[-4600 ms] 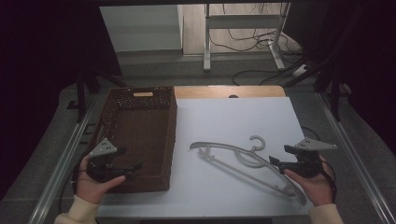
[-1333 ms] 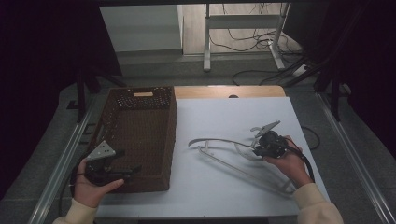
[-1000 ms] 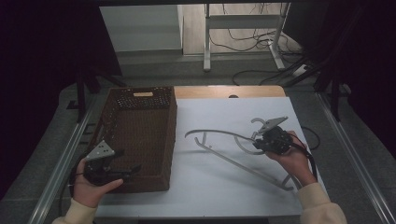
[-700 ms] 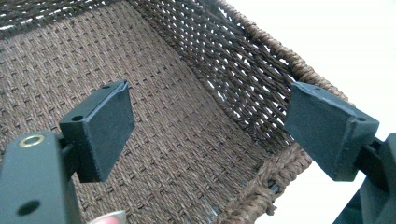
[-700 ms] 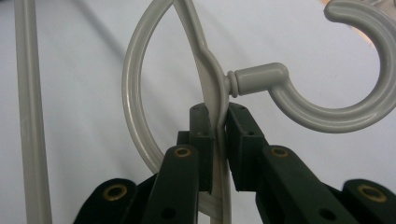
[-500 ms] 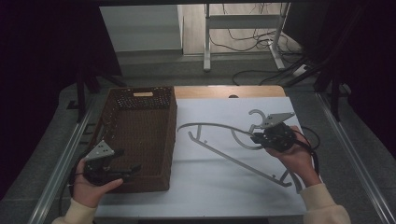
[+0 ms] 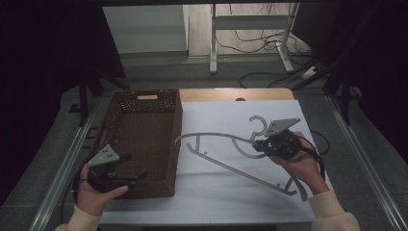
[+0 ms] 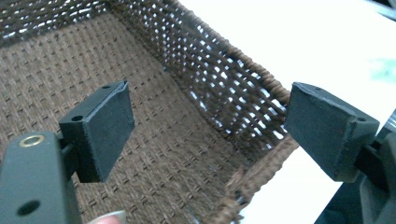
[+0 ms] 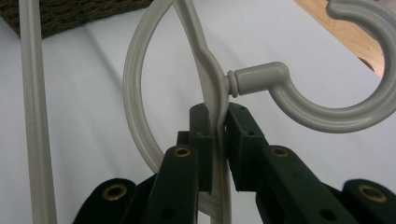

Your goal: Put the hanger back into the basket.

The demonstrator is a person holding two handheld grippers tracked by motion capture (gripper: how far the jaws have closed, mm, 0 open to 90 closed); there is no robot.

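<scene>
Right now I am clamping the right gripper (image 9: 217,128) on the grey hanger (image 7: 226,156) at its neck, just below the hook, over the white table (image 7: 216,192) beside the wicker basket (image 7: 144,139). Meanwhile I am holding the left gripper (image 8: 205,135) open and empty across the basket's near corner. With such a thin pinch, the long hanger could be swivelling and snagging the basket's rim.

Probably lab: framed table (image 7: 57,185), floor cables (image 7: 262,50), dark surroundings.
</scene>
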